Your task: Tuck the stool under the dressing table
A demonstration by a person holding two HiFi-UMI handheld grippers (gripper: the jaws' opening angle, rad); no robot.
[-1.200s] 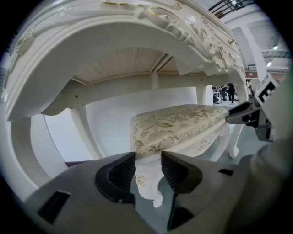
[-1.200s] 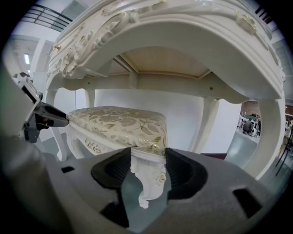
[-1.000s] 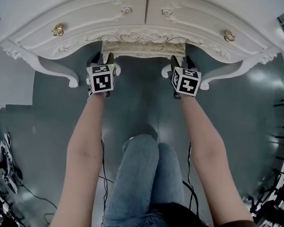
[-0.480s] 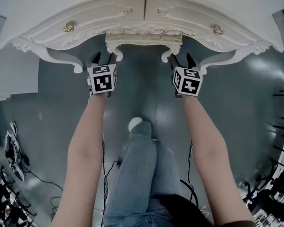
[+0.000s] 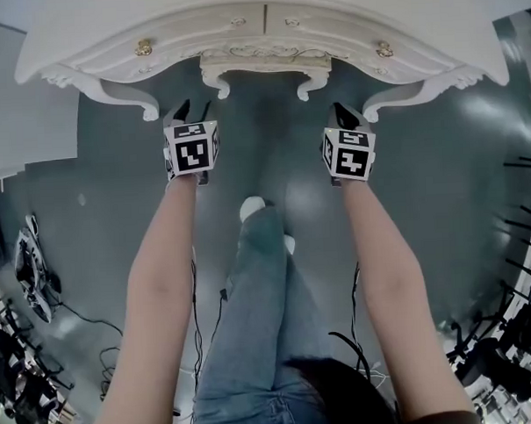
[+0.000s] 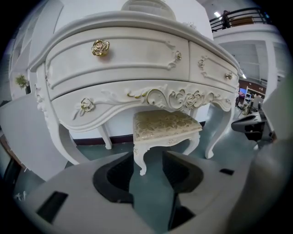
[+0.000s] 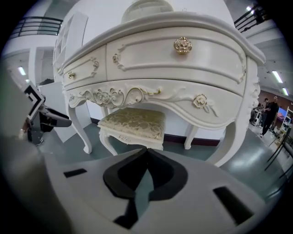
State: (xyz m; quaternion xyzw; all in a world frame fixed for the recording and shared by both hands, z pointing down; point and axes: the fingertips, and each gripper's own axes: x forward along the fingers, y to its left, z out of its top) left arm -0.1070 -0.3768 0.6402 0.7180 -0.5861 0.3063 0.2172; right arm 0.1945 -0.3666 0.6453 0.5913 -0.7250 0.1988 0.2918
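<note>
The floor (image 5: 272, 162) is the widest thing here, grey and bare in front of the furniture, with cables (image 5: 31, 278) only toward its left edge. That leaves plenty of free room around both arms.

The dressing table (image 5: 196, 36) stands across the far side. Its curved front edge and carved legs frame the knee space.

The stool (image 5: 265, 64) stands on the floor in that knee space, between the table's front legs. From the head view only its front rail and two front feet show past the table's front edge, and the gripper views show its padded seat (image 6: 165, 125) beneath the carved apron. I judge the tucking done, or very nearly. At most a slight push deeper remains.

The left gripper (image 5: 193, 109) hangs over bare floor, near the stool but apart from it, jaws apart and empty. The right gripper (image 5: 347, 115), likewise clear of the stool, has just been closing, and its jaws meet with nothing between them.
</note>
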